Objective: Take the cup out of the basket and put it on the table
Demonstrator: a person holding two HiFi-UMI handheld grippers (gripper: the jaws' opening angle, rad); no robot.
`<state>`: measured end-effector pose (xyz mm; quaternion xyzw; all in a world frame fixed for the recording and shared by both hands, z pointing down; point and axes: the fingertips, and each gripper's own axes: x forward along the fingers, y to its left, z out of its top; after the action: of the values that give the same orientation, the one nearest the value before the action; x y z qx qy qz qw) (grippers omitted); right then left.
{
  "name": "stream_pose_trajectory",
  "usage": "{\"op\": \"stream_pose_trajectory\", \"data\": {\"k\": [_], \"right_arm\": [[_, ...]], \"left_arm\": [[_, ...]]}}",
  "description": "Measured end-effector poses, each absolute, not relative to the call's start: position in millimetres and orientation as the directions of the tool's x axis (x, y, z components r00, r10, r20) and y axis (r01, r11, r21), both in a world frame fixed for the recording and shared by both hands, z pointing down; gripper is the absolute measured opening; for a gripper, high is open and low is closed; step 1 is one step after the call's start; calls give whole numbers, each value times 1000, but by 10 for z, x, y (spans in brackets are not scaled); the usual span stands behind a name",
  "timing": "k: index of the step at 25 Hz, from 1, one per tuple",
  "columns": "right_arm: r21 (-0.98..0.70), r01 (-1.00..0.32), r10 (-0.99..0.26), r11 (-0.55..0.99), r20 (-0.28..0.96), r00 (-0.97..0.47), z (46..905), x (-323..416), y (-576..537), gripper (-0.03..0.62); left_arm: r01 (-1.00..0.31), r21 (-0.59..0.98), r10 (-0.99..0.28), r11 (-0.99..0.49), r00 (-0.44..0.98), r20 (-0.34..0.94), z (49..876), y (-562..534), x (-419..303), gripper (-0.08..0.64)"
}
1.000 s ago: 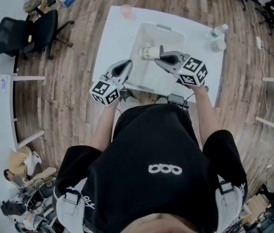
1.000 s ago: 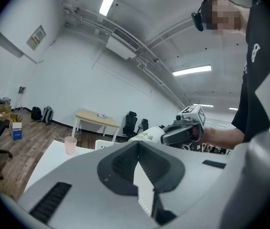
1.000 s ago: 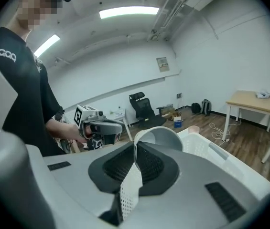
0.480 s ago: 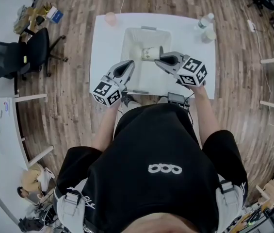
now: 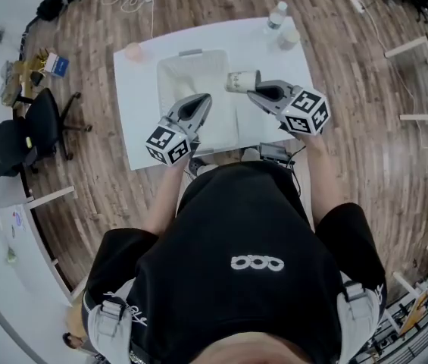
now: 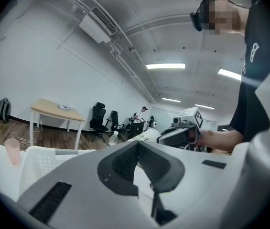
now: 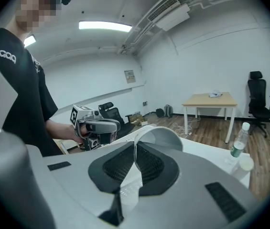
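Note:
The white paper cup point(image 5: 241, 81) hangs on its side in the air, just past the right rim of the white basket point(image 5: 179, 82). My right gripper point(image 5: 251, 89) is shut on its rim; in the right gripper view the cup point(image 7: 159, 136) wall is pinched between the pads at my right gripper point(image 7: 135, 146). My left gripper point(image 5: 204, 99) is shut with nothing in it and hovers over the basket's front right part. In the left gripper view my left gripper point(image 6: 137, 145) has its jaws together, with the cup point(image 6: 145, 137) and the right gripper point(image 6: 181, 130) beyond.
The white table point(image 5: 142, 127) carries a pink cup point(image 5: 132, 51) at its far left, a water bottle point(image 5: 276, 15) and a small pale cup point(image 5: 288, 38) at its far right. An office chair point(image 5: 35, 123) stands left of the table on the wood floor.
Both grippers have swung to the right relative to the table. The cup, still held by the right gripper, has gone from over the basket's inside to beyond its right rim.

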<state>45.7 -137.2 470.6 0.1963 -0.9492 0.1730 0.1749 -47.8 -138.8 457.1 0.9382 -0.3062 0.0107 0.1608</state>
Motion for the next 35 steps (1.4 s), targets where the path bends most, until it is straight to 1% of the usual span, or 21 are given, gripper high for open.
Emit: {"op": "stream_pose_trajectory", "data": {"k": [10,13,17,20,25,30,35], "right_arm": [[-271,-652,-524,708,417,-743,4797,1438,-1194,37],[-282,-692,-562,664,422,-711,4862,1659,-1114,37],[-288,-716,-582,636,431,-690,4950,1863,-1075,37],[-269,-730,-581,629,461,-671,5048,1943,-1090,37],[-192,-742,-543,642,569,-617,5369,2064,-1227,37],[-149,-737,-484,659,666,-568,5779,2203,-1481,37],[-50,-693,-413,719,771,-484,6198,2289,-1797,37]], "left_arm": [[-402,293,-382,-867,916,124,4573,-1375,265,8],[-365,294,-340,-883,931,134,4601,-1347,423,8],[-340,293,-310,-894,940,145,4625,-1308,614,8],[-332,292,-299,-897,942,153,4625,-1276,680,8],[-350,293,-312,-890,935,167,4642,-1232,688,8],[-395,298,-356,-869,918,177,4683,-1203,650,8],[-444,299,-408,-845,896,178,4688,-1218,629,8]]}}
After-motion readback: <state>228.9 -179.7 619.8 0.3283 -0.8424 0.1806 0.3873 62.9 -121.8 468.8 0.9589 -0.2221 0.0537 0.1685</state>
